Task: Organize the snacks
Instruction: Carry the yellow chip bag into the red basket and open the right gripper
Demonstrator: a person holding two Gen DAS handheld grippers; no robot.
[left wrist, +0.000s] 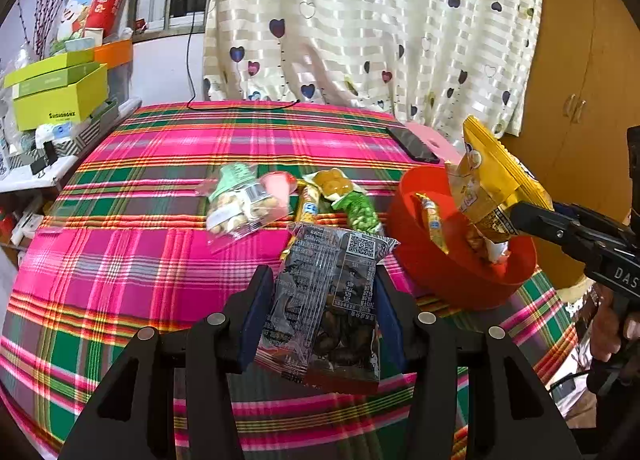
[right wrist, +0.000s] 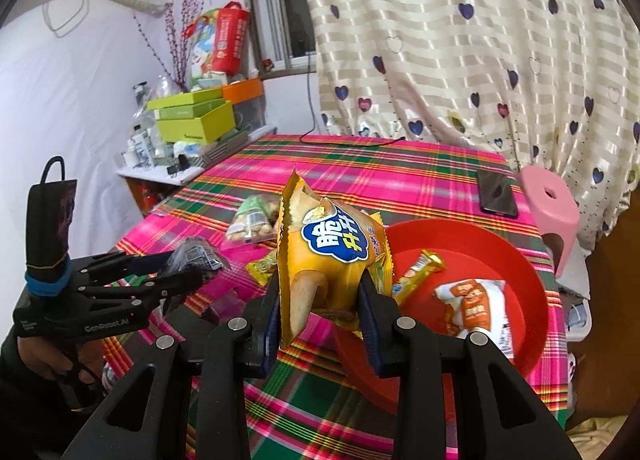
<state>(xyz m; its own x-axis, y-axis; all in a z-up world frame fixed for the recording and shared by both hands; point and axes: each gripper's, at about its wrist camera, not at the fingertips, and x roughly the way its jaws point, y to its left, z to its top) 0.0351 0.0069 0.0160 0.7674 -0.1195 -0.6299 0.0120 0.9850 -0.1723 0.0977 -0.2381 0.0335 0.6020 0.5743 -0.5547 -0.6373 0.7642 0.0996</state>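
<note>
My left gripper [left wrist: 322, 276] is shut on a clear packet of dark snacks [left wrist: 328, 300], held above the plaid tablecloth [left wrist: 140, 260]. My right gripper [right wrist: 320, 292] is shut on a yellow snack bag [right wrist: 332, 252], upright beside the red bowl [right wrist: 480, 244]. In the left wrist view that yellow snack bag [left wrist: 492, 180] hangs over the red bowl [left wrist: 440, 276]. A gold bar [right wrist: 420, 272] and an orange-white packet [right wrist: 472, 304] lie in the bowl. A bag of nuts [left wrist: 240, 200], a green pea packet [left wrist: 356, 212] and a yellow bar [left wrist: 308, 204] lie on the cloth.
A dark phone [right wrist: 496, 192] lies at the table's far right edge, next to a pink stool [right wrist: 552, 196]. Green boxes [left wrist: 60, 96] and clutter are stacked on a shelf to the left. A heart-print curtain [left wrist: 380, 40] hangs behind, and a black cable [left wrist: 240, 106] crosses the far edge.
</note>
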